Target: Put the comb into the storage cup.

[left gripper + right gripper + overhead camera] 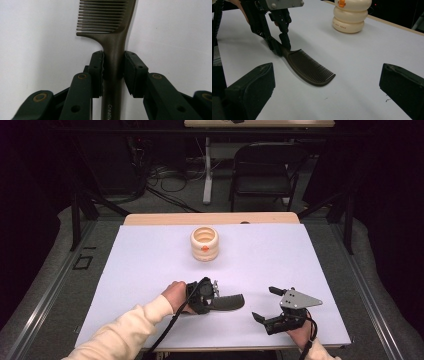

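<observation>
Clamping the handle of a dark comb (113,53), the left gripper (113,72) has both pads pressed against the handle's sides; the ridged left pad (98,72) and the smooth right pad (132,73) each touch it, and the toothed end projects beyond the jaws. No earlier state is described. In the high view this left gripper (216,296) sits just in front of the comb's handle, with the comb (231,302) lying flat on the white table (280,250) and pointing toward the person's right. Seen from the right gripper view, the comb (312,68) rests on the surface with its teeth facing away from the handle's curve, and the left gripper (283,42) meets it at the handle end. To the right of the comb, well apart from it, the right gripper (265,303) rests with its jaws spread wide and nothing between them. Beyond the comb, toward the table's far edge, stands a cream ribbed holder (204,243) bearing an orange mark, upright and well apart from the comb.
</observation>
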Motion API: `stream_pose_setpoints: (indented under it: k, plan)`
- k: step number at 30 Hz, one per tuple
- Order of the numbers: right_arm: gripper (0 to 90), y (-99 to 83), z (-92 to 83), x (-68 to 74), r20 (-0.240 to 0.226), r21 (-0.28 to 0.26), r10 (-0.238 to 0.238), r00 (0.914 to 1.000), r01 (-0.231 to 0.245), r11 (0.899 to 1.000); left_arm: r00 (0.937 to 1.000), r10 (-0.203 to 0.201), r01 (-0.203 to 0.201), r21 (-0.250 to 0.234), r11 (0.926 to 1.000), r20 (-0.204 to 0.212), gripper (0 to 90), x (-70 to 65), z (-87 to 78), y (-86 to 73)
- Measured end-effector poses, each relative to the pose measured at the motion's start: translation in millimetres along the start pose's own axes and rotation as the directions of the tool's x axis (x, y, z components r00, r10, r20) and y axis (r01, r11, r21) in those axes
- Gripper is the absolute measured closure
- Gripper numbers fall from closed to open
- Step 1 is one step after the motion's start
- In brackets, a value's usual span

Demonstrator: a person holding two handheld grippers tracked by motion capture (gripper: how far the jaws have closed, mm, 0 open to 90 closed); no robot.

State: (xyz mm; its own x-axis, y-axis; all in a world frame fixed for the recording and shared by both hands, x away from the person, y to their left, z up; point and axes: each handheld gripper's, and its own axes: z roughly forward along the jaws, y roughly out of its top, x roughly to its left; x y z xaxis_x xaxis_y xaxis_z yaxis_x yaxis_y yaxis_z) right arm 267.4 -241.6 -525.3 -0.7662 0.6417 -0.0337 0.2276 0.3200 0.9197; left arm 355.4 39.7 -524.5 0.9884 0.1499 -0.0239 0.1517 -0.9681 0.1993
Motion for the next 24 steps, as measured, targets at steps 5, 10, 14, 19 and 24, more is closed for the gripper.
stream_pose_setpoints:
  k: [5,10,14,19,24]
  plan:
    - [0.0,-0.2,0.0,-0.6,0.003,0.000,0.004,1.0000,-0.004,1.000,1.0000,-0.001,0.001,-0.010,1.0000,0.006,72.8,1.0,-0.4,-1.4]
    - [0.0,-0.1,-0.6,-1.0,0.004,0.001,0.001,1.0000,-0.001,1.000,0.9998,-0.018,0.018,-0.037,0.9992,0.007,73.0,0.9,-3.1,-4.5]
    - [0.0,-0.3,-0.6,-1.1,0.006,0.000,0.004,1.0000,-0.004,1.000,0.9998,-0.019,0.020,-0.054,0.9983,0.007,73.0,-0.5,-7.8,-7.0]
    - [0.0,-0.2,-0.2,-1.0,0.007,0.002,0.005,1.0000,-0.005,1.000,0.9994,-0.034,0.033,-0.095,0.9949,-0.004,73.1,-3.9,-16.4,-13.4]
    - [0.0,-0.3,-0.2,-1.2,0.008,0.002,0.006,0.9999,-0.006,1.000,0.9989,-0.045,0.042,-0.136,0.9898,-0.015,73.1,-6.2,-26.7,-20.7]
